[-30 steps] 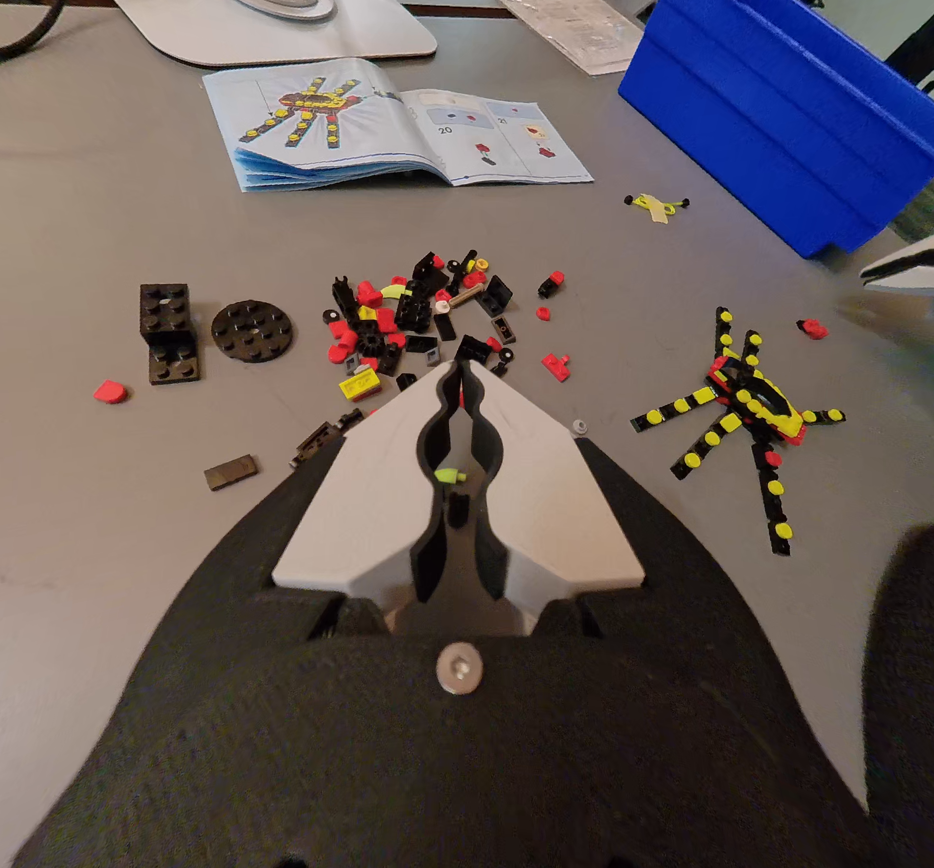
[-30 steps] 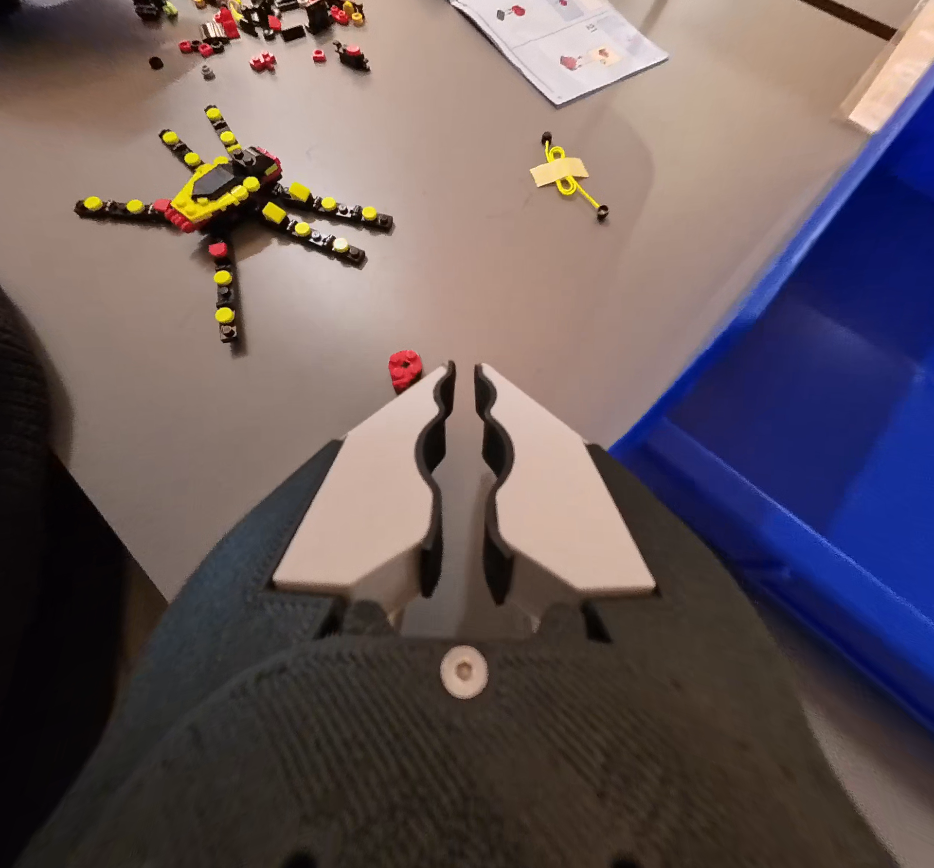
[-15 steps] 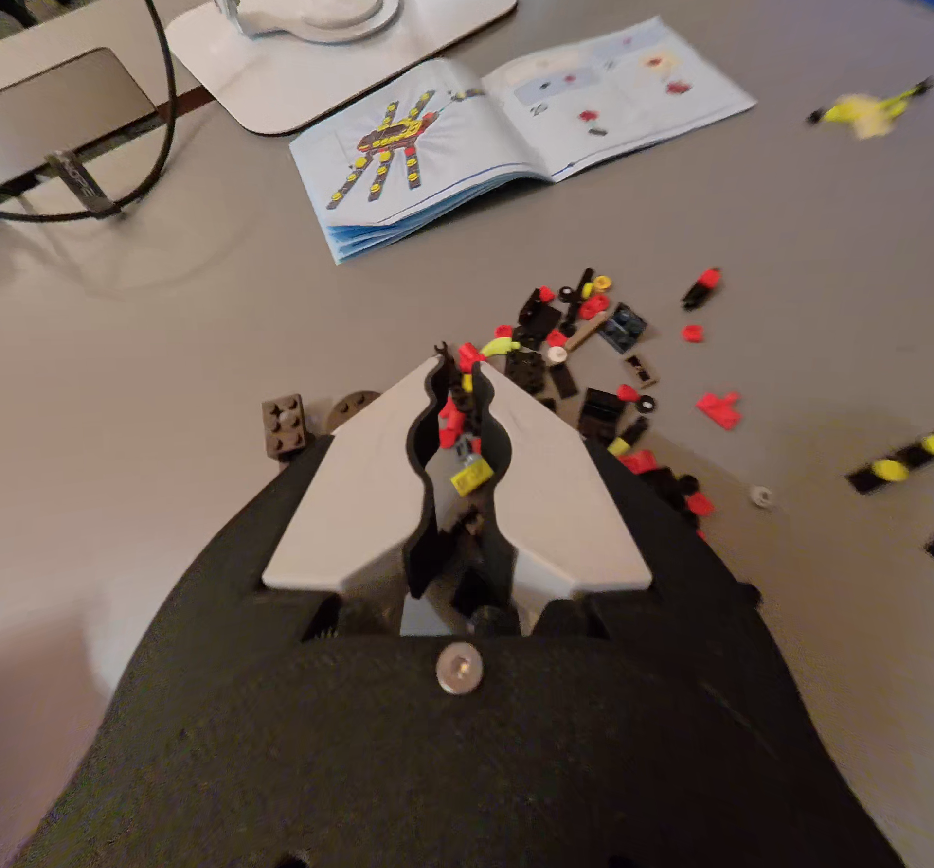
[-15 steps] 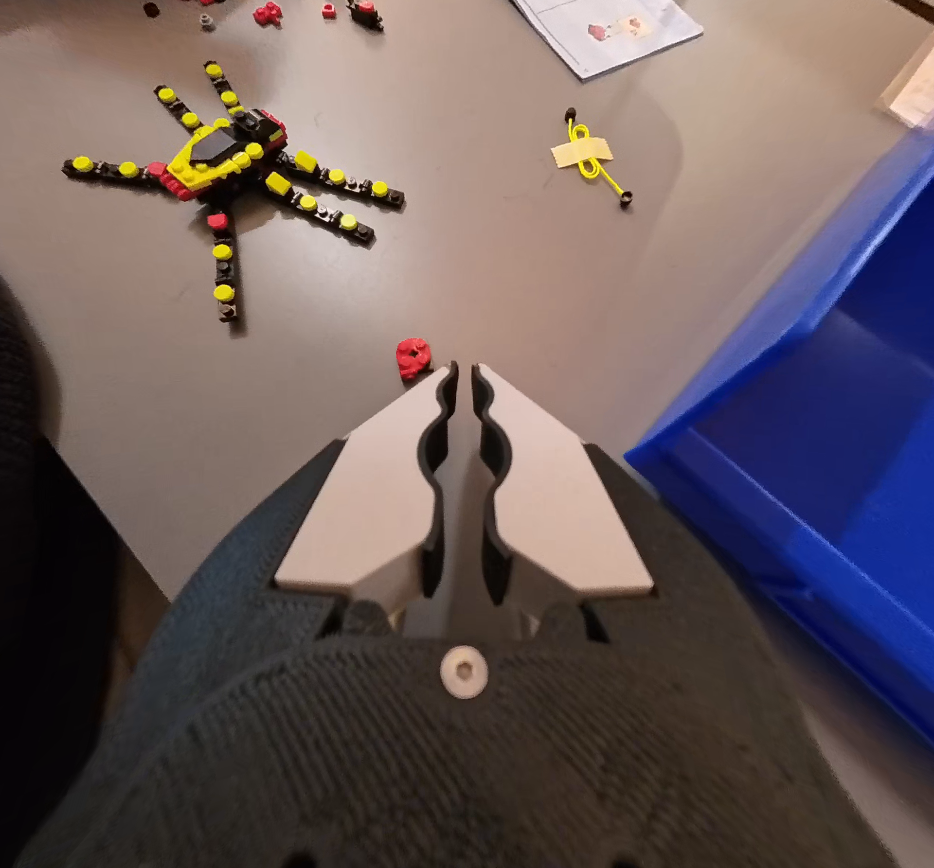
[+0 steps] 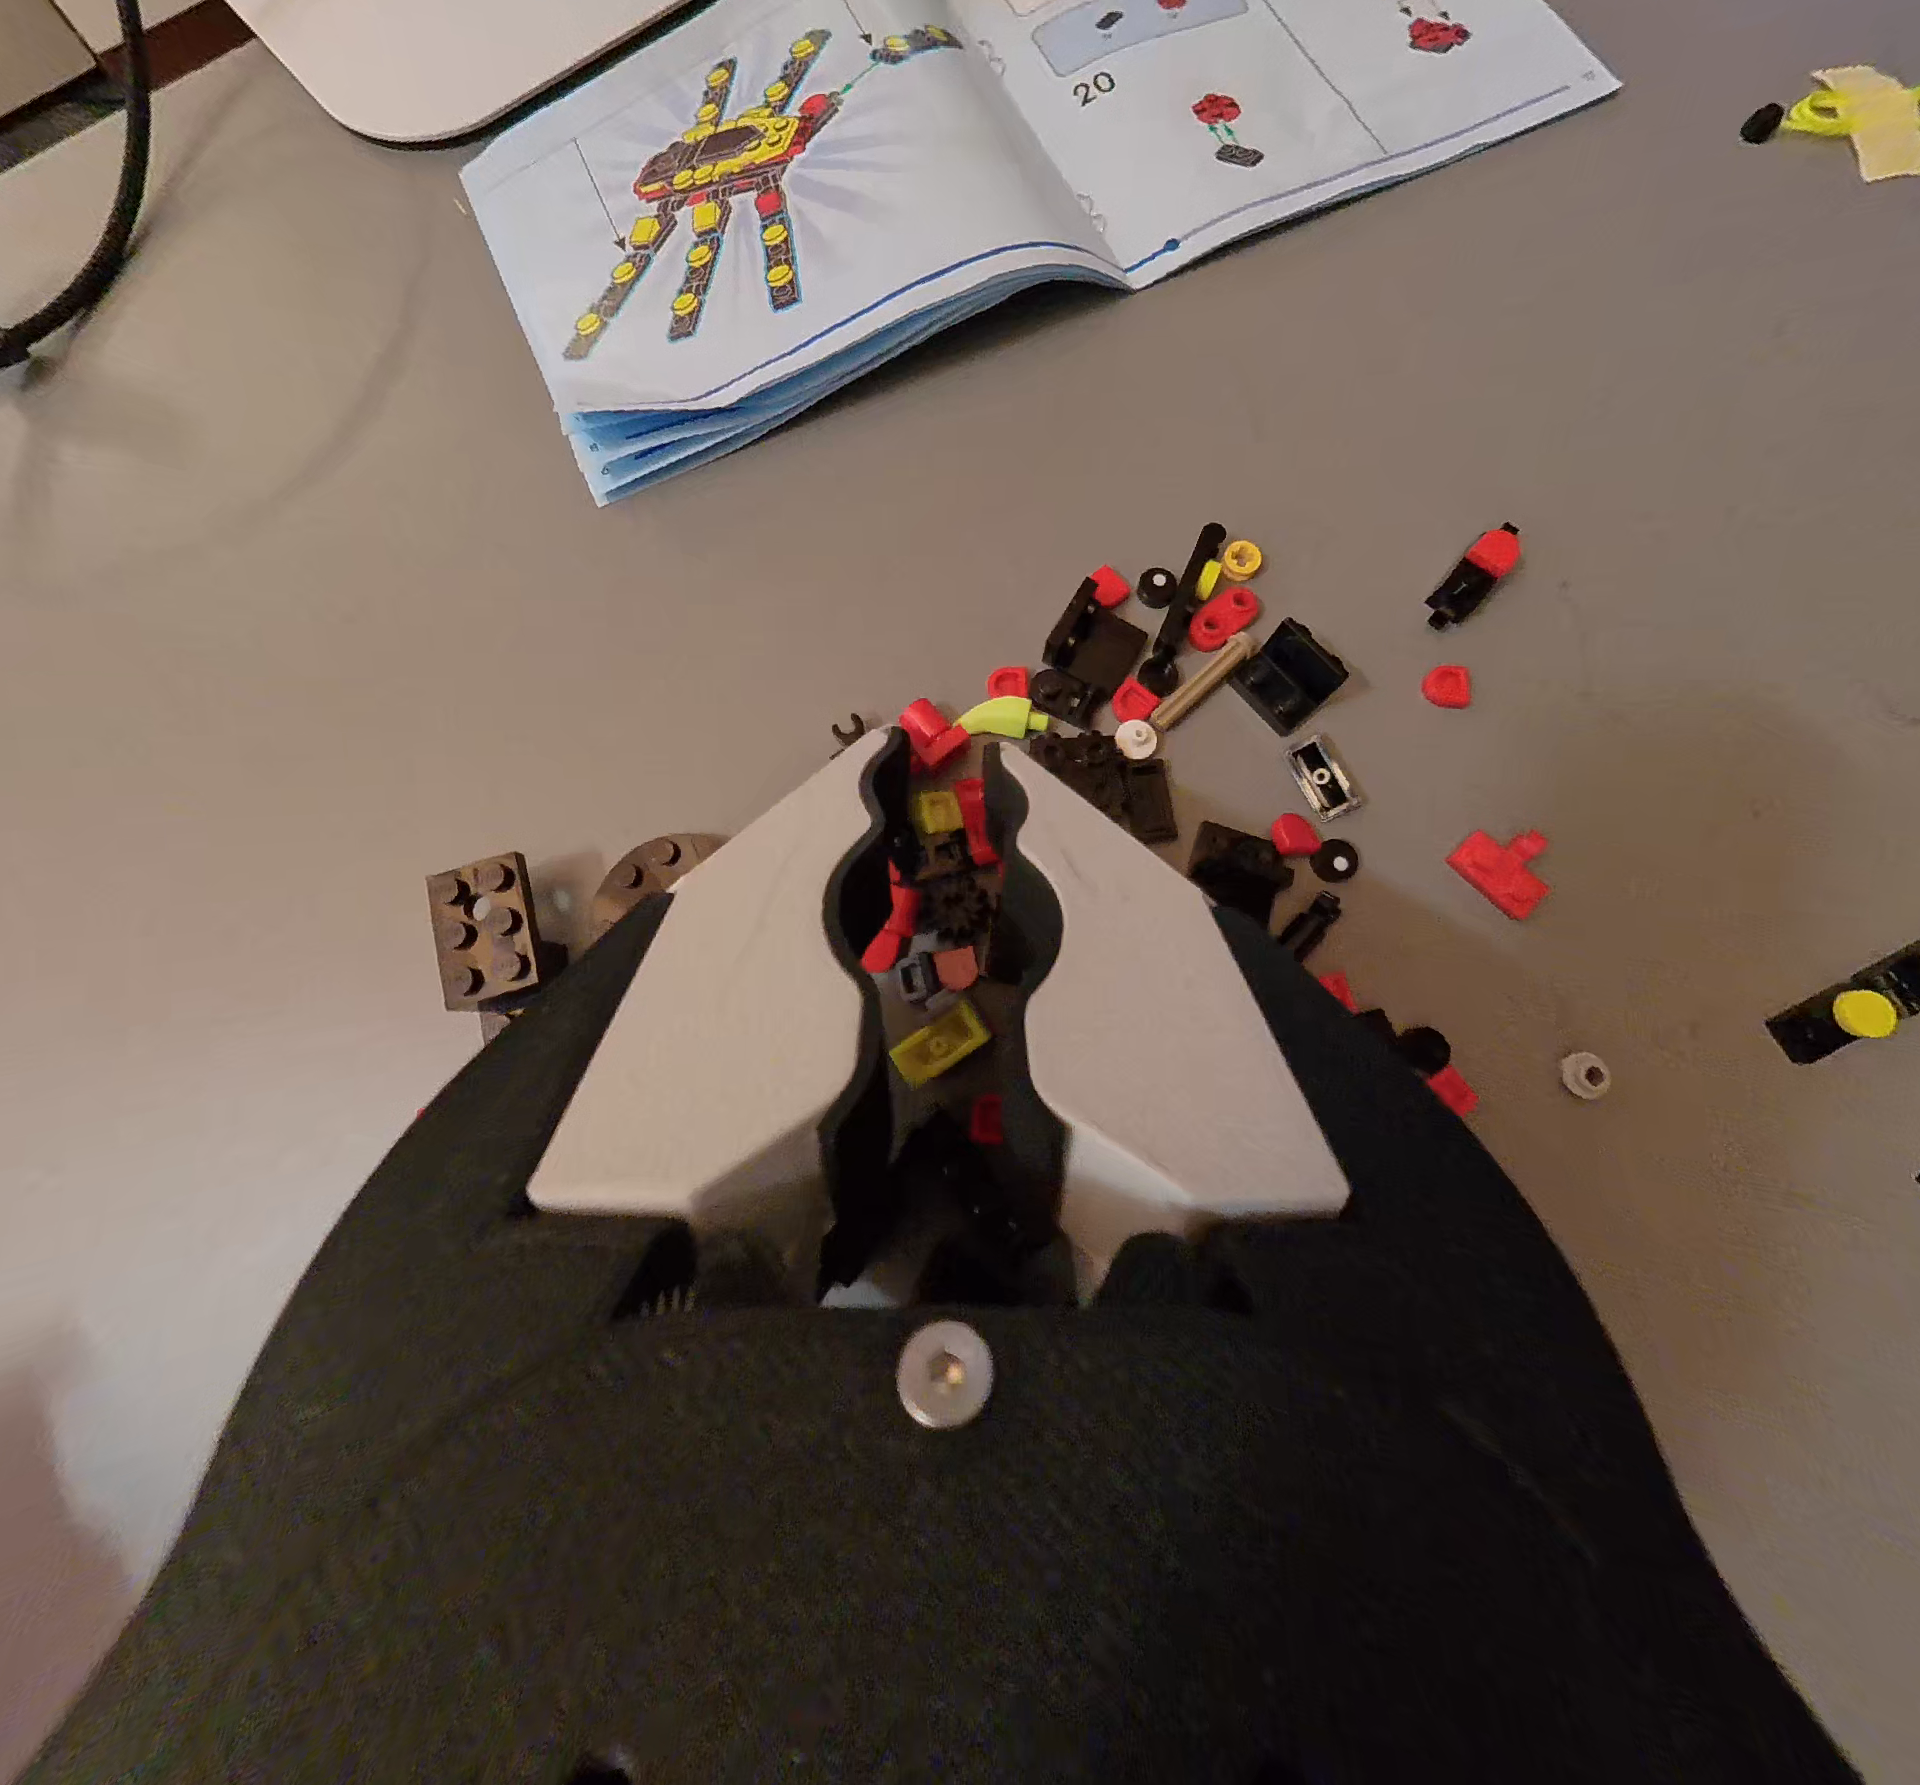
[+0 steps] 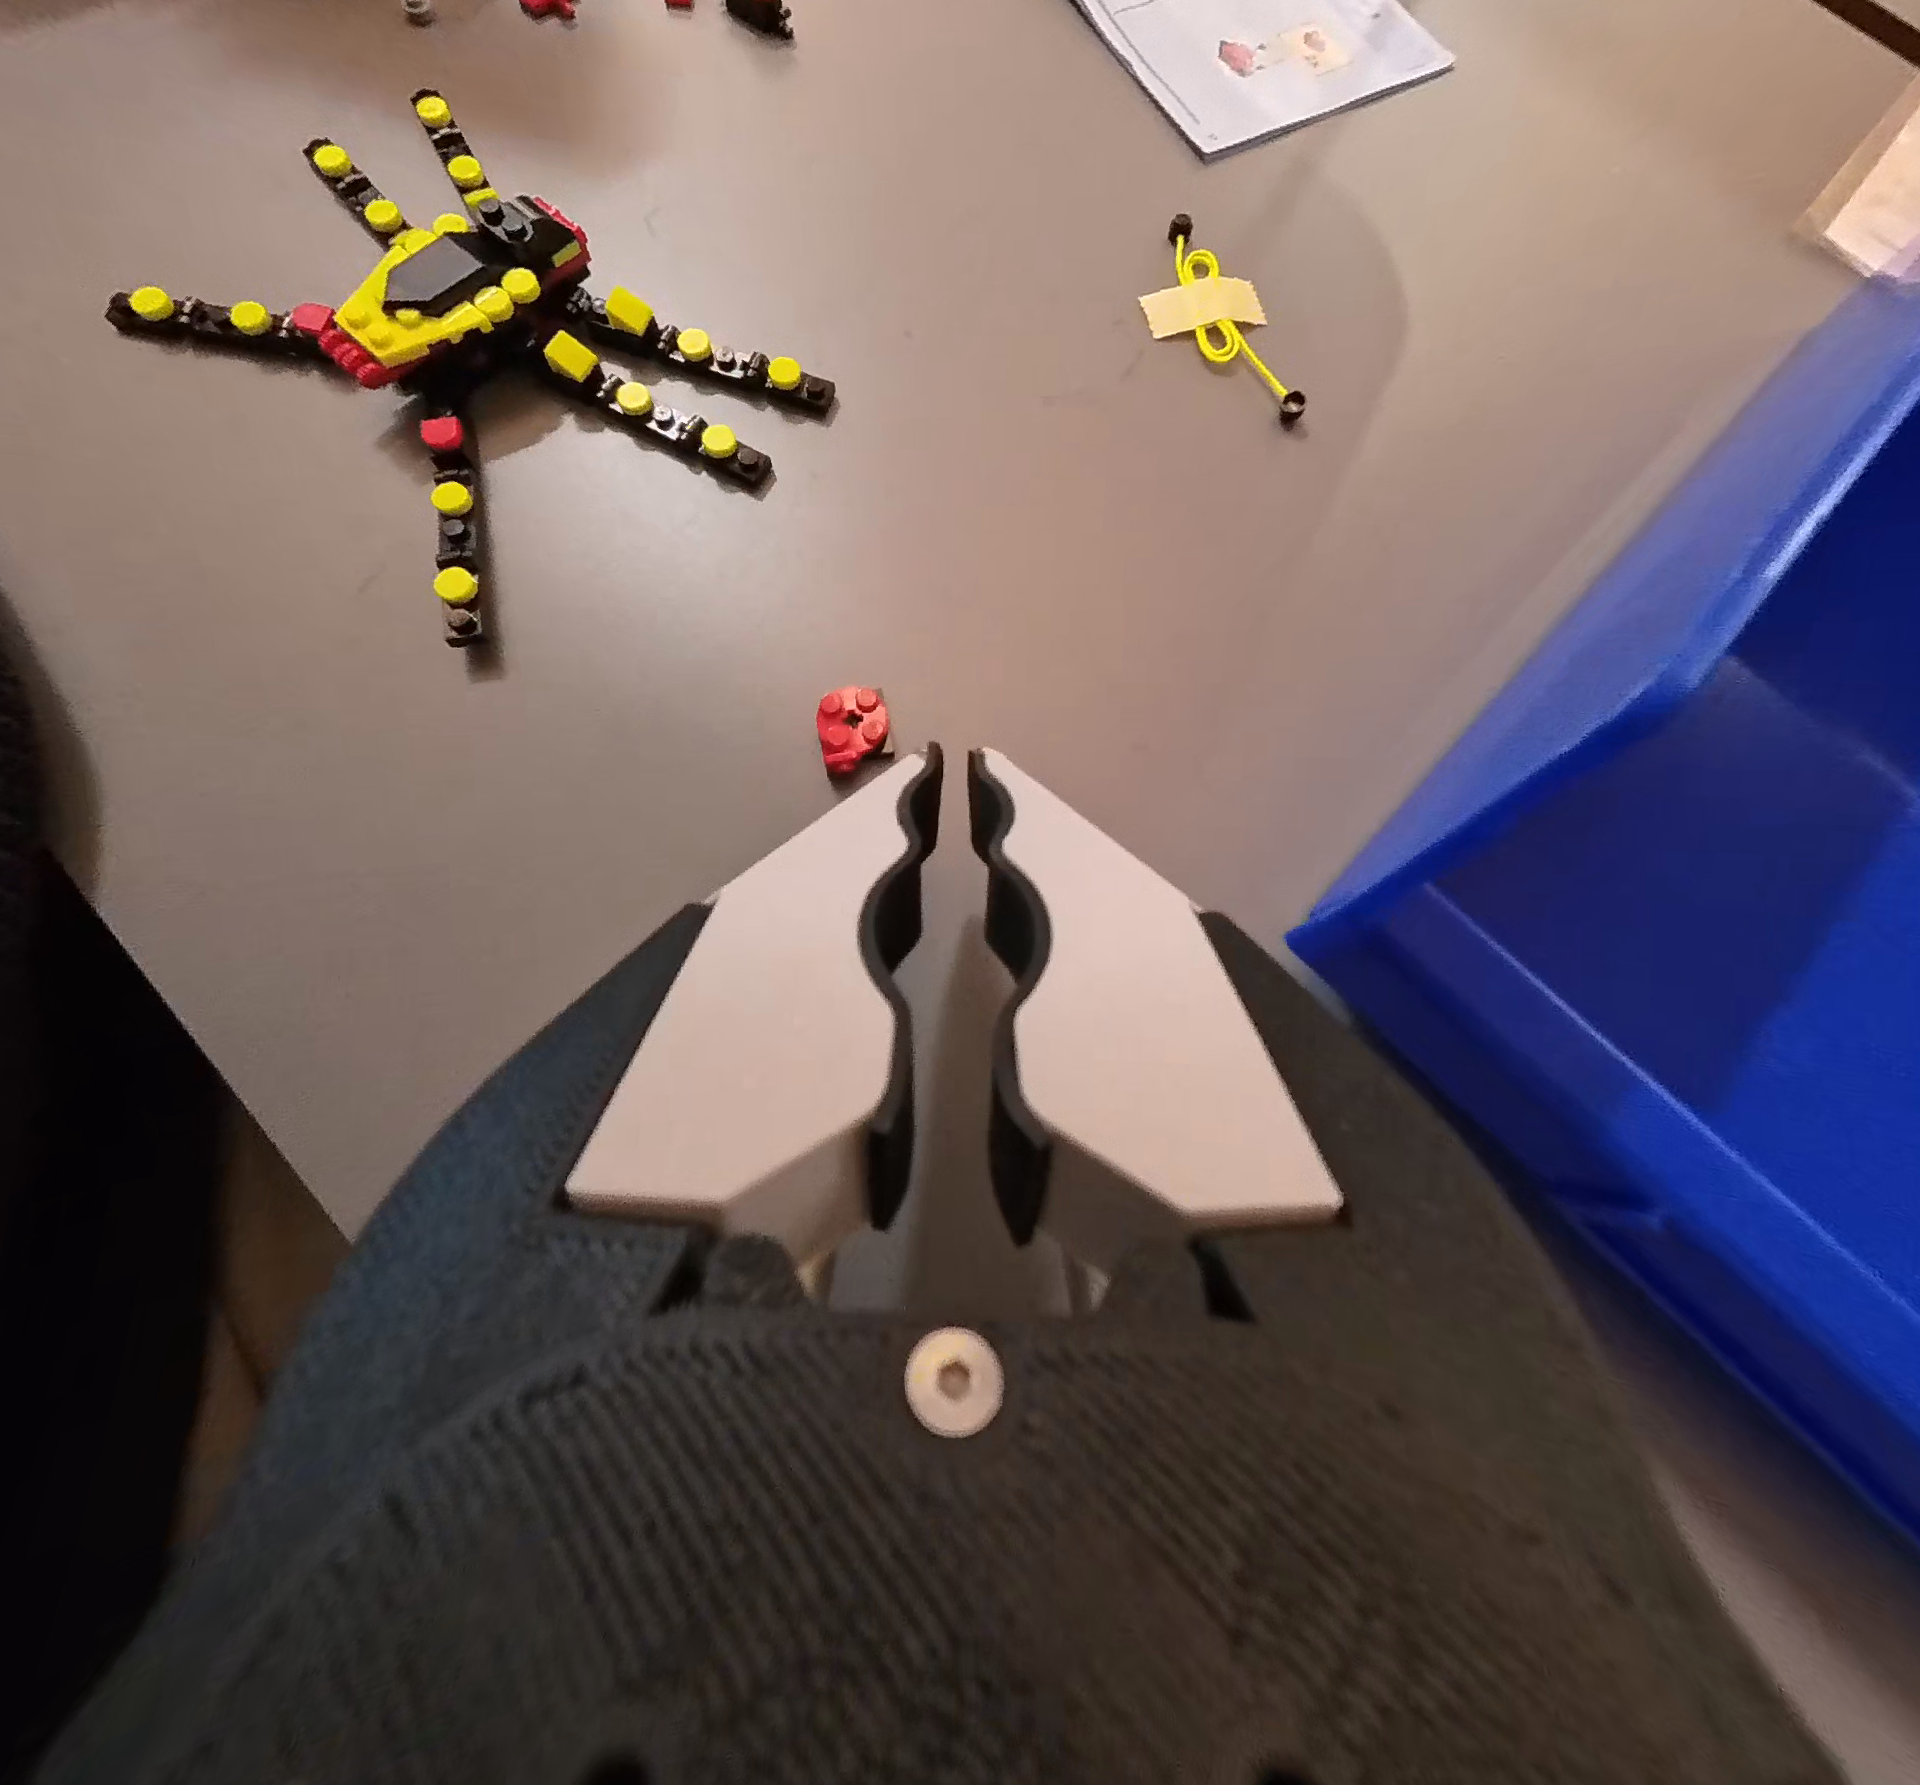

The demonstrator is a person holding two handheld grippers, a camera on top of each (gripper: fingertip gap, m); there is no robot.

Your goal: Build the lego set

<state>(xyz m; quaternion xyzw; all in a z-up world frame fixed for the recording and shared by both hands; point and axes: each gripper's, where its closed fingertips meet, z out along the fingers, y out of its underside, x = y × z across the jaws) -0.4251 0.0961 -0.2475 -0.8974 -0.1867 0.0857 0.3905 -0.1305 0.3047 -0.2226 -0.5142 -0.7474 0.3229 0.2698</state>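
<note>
Your left gripper (image 5: 940, 748) hovers spread above the loose pile of small red, black and yellow bricks (image 5: 1143, 696), apparently choosing. Your right gripper (image 6: 954, 756), nearly pressed together and empty, waits with the small red round brick (image 6: 852, 727) at its eleven o'clock.

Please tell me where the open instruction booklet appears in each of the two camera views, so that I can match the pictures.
Left wrist view: the instruction booklet lies open at the top centre, beyond the pile of loose pieces.
Right wrist view: only one corner of it shows, at the top edge, right of centre.
Shared landmark: the yellow string with tape, at the far right edge in the left wrist view.
</note>
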